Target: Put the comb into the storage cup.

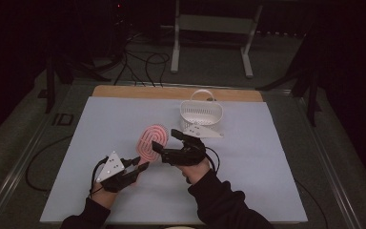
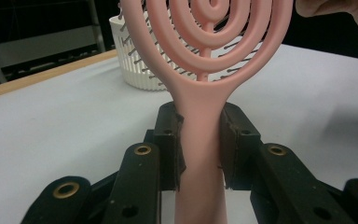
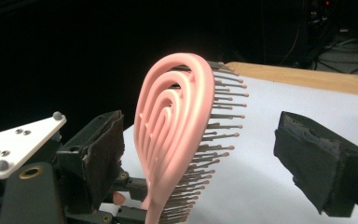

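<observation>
Brush [image 1: 151, 141], pink, stood near basket [image 1: 201, 113]; left gripper [image 1: 142, 167] clamped its handle; right gripper [image 1: 167, 139] jaws apart around its head, untouching.

Your worktop [image 1: 124, 93] carries a pale sheet [image 1: 267, 181]; a white basket [image 1: 201, 114] stands on it near the far edge.

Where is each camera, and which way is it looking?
High view: above the table, looking forward and down; forearms and both hand-held grippers, left and right, come in from below.
Left gripper view: rides the left hand-held gripper, looking along jaws clamped on the brush handle toward the basket.
Right gripper view: rides the right hand-held gripper, jaws open either side of the brush head.
Shared: all three show the brush.
</observation>
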`<state>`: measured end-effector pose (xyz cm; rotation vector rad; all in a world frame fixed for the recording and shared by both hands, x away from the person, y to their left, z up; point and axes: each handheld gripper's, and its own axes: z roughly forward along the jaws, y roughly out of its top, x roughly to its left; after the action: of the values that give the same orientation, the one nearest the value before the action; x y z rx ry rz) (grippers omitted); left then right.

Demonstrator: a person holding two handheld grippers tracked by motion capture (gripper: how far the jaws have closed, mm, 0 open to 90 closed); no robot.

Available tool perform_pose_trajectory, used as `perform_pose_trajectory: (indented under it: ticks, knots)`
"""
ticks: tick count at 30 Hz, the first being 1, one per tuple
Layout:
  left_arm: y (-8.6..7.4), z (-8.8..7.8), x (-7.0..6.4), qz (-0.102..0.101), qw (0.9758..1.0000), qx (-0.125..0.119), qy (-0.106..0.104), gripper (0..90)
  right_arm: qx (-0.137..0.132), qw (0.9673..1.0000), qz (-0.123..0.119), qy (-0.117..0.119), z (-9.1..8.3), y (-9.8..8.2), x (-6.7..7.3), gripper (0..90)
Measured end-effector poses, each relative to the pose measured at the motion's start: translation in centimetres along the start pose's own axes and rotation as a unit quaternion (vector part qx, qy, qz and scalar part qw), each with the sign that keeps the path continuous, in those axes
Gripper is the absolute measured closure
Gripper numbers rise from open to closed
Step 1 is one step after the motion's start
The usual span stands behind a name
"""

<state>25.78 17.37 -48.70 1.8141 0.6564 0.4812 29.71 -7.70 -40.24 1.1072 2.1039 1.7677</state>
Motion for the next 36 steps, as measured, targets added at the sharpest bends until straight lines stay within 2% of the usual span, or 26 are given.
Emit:
perform_pose_trajectory:
  ticks: [6, 12, 18, 20, 25, 36]
  knots:
    - [0.0, 0.0, 0.0, -0.001, 1.0000, -0.002, -0.001, 72.0, 0.004, 0.9997, 0.020, 0.011, 0.5, -0.4, 0.0, 23.0]
    - [0.0, 0.0, -0.1, -0.005, 1.0000, -0.004, -0.005, 72.0, 0.013, 0.9985, 0.045, 0.029, 1.2, -1.0, 0.2, 35.9]
    - [0.0, 0.0, -0.1, -0.005, 1.0000, -0.004, -0.008, 72.0, 0.018, 0.9971, 0.065, 0.036, 1.8, -1.3, 0.1, 45.1]
    - [0.0, 0.0, -0.1, -0.001, 1.0000, -0.001, -0.009, 72.0, 0.020, 0.9969, 0.067, 0.037, 1.9, -1.4, 0.1, 47.1]
    - [-0.1, 0.2, -0.1, -0.006, 0.9999, 0.000, -0.016, 71.9, 0.025, 0.9964, 0.072, 0.037, 2.1, -1.5, 0.2, 55.1]
    - [-0.1, 0.2, 0.0, -0.022, 0.9994, -0.001, -0.028, 71.6, 0.029, 0.9957, 0.068, 0.056, 2.2, -1.4, 0.4, 62.0]
